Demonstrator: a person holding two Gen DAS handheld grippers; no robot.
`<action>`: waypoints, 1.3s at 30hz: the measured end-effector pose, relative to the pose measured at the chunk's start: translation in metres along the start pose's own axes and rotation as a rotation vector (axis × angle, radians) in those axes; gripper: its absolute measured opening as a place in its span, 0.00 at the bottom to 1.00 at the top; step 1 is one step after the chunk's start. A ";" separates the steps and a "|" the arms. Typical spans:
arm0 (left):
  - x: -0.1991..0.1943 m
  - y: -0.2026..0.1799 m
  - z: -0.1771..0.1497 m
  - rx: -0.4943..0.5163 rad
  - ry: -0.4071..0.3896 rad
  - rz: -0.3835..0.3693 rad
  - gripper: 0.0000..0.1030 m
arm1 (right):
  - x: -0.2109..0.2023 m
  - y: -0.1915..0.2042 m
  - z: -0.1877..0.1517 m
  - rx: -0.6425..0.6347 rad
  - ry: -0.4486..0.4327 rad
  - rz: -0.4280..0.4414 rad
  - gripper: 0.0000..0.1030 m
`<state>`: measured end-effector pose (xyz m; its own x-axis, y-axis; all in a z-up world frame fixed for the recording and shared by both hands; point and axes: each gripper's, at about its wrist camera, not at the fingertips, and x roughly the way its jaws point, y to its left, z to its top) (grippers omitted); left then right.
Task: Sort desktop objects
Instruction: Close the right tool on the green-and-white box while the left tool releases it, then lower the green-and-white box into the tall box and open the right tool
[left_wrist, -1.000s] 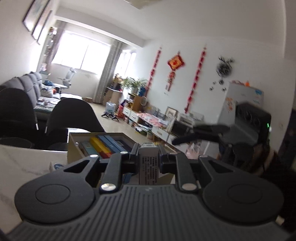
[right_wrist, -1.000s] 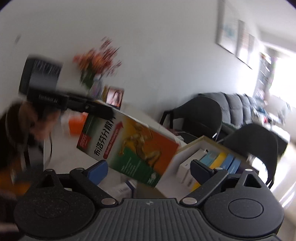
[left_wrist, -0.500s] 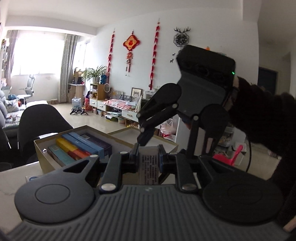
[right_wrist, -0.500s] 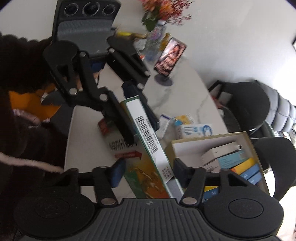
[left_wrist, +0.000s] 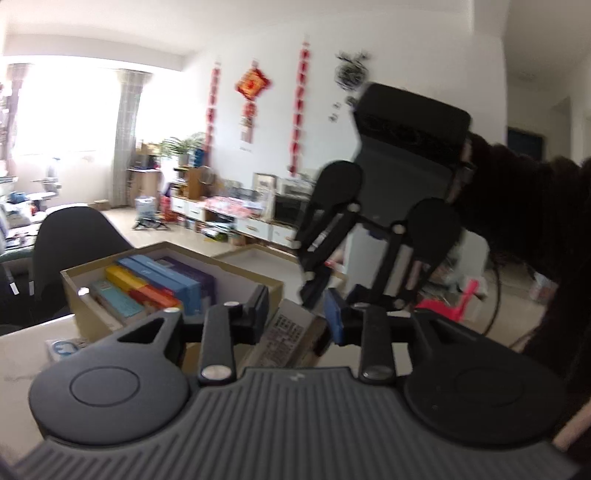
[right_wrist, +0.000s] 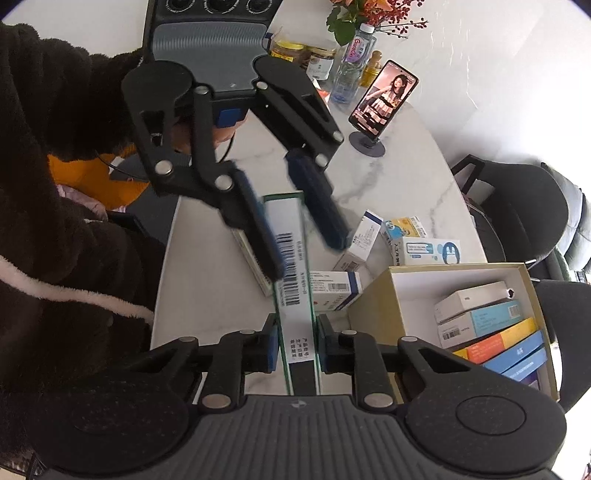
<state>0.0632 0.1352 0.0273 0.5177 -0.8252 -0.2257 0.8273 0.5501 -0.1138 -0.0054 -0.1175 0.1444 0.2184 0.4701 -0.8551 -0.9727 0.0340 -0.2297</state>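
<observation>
Tall box (right_wrist: 295, 280): faces hidden, only the barcoded edge seen; near end hidden behind the gripper body. Left gripper (right_wrist: 295, 225) fingers motion-blurred. Storage box (right_wrist: 532, 317) near corner cut off. Small-box print unreadable.

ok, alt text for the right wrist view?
The right claw grips a tall box edge-on above a white marble table; the left claw stands open around its far end. An open carton of boxes sits right.
</observation>
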 end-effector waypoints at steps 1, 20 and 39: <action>-0.004 0.003 0.000 -0.025 -0.024 0.013 0.40 | -0.001 -0.001 0.001 0.001 0.004 -0.009 0.21; -0.041 0.027 -0.042 -0.388 -0.180 0.160 0.58 | 0.009 -0.085 -0.024 0.011 0.175 -0.328 0.21; -0.066 0.032 -0.067 -0.535 -0.211 0.259 0.59 | 0.118 -0.138 -0.064 -0.061 0.496 -0.153 0.21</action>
<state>0.0409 0.2156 -0.0265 0.7640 -0.6338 -0.1209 0.4740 0.6785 -0.5612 0.1597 -0.1229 0.0460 0.3834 -0.0107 -0.9235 -0.9235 0.0108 -0.3835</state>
